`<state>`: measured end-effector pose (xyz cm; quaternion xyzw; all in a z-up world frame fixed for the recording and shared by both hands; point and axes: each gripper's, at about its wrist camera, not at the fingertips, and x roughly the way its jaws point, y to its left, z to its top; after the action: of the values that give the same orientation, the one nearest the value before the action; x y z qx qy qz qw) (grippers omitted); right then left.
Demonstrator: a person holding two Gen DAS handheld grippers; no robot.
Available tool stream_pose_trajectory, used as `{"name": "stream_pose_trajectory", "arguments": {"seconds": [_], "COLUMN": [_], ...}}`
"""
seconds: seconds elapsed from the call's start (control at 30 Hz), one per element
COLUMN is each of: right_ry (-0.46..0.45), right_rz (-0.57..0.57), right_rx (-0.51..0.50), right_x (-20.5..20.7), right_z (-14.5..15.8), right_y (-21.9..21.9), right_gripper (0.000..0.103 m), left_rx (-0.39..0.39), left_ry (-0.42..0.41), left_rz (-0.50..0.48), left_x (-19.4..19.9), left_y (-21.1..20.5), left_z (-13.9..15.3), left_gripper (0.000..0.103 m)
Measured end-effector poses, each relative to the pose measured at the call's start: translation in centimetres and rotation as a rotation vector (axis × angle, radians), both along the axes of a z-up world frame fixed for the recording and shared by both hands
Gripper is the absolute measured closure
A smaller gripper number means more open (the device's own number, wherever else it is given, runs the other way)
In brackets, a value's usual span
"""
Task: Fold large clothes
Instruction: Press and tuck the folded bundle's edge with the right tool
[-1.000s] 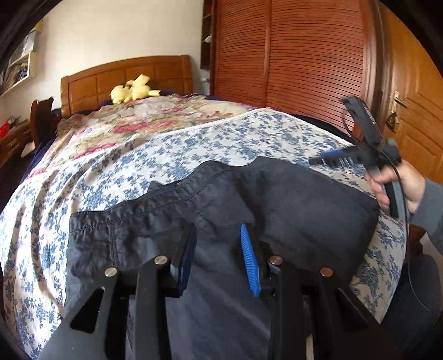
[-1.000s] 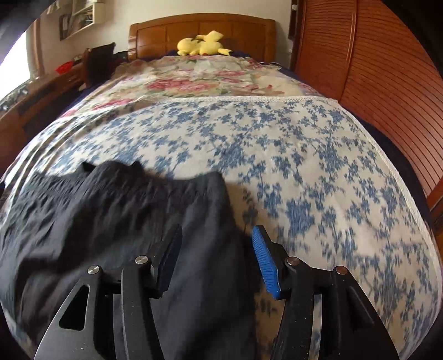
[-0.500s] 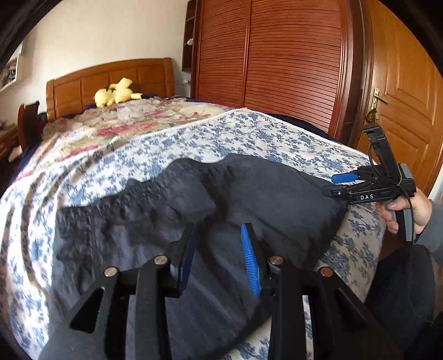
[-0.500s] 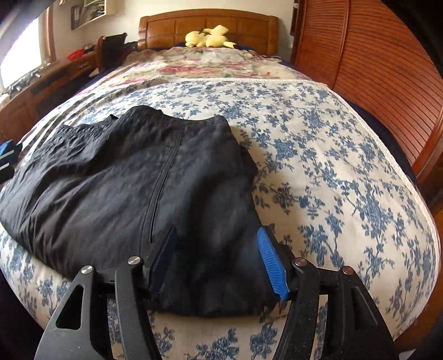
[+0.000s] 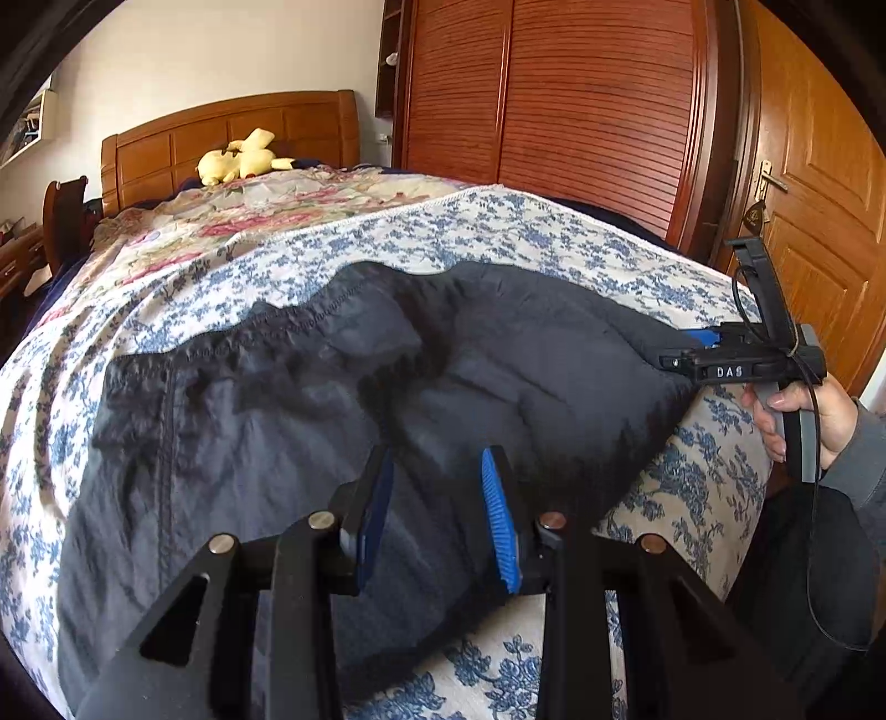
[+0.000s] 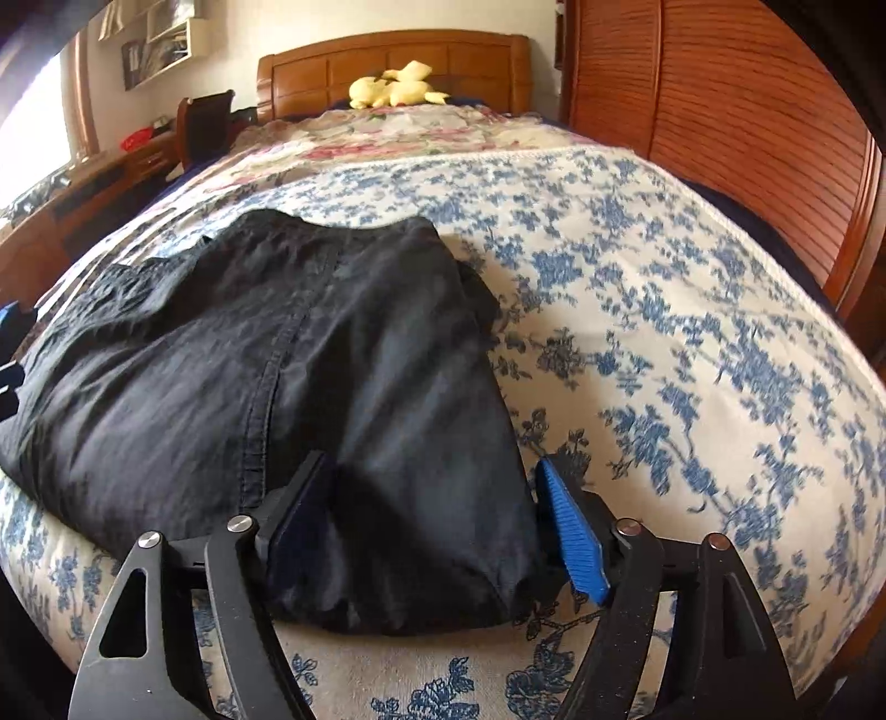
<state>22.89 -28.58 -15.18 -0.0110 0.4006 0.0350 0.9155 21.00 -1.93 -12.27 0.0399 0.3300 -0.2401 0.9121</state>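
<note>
The dark garment lies bunched and partly folded at the foot end of the bed, on the blue-flowered cover, its near edge almost at the cover's foot edge. A stitched seam runs up its middle, and a gathered waistband lies along its far edge in the left wrist view.

The right gripper is down over the garment's near right corner. Its jaws have just been opening and now stand wide, with a thick fold of dark cloth between them; the blue pad stands clear of the cloth, so nothing is pinched. In the left wrist view a hand in a grey sleeve holds this tool at the cover's right edge.

The left gripper hovers above the garment's near edge, jaws partly spread, dark fabric beneath and nothing gripped between its pads.

Far up the bed a yellow plush toy rests against the wooden headboard, beyond a pink-flowered quilt. A slatted wardrobe stands along the right side.
</note>
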Motion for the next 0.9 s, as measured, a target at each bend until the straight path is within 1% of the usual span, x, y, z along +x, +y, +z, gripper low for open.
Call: {"name": "stream_pose_trajectory", "arguments": {"seconds": [0.17,0.27,0.4,0.6,0.83,0.87,0.9], "right_ry": [-0.003,-0.014,-0.030,0.014,0.064,0.070,0.077], "right_rz": [-0.023,-0.019,-0.047,-0.052,-0.034,-0.026,-0.014], "right_rx": [0.019,-0.006,-0.051,0.017,0.099,0.115,0.138], "right_x": [-0.2,-0.2,-0.4,-0.4,-0.2,-0.2,-0.2], "right_z": [-0.2,-0.1,-0.2,-0.5,-1.0,-1.1,-1.1], "right_y": [-0.4,-0.4,-0.5,-1.5,-1.8,-1.9,-1.9], "right_gripper": [0.021,0.018,0.017,0.017,0.017,0.017,0.020], "left_rx": [0.029,0.038,0.051,0.038,0.045,0.045,0.045], "left_ry": [0.006,0.012,0.015,0.027,0.029,0.030,0.030], "left_rz": [-0.012,-0.018,-0.023,-0.024,-0.025,-0.025,-0.025], "left_x": [-0.6,-0.8,-0.9,-0.8,-0.9,-0.9,-0.9], "left_y": [-1.0,-1.6,-2.1,-1.9,-2.0,-2.0,-2.0], "left_z": [-0.8,-1.1,-1.5,-1.7,-1.8,-1.9,-1.9], "left_gripper": [0.072,0.072,0.072,0.071,0.071,0.071,0.071]}}
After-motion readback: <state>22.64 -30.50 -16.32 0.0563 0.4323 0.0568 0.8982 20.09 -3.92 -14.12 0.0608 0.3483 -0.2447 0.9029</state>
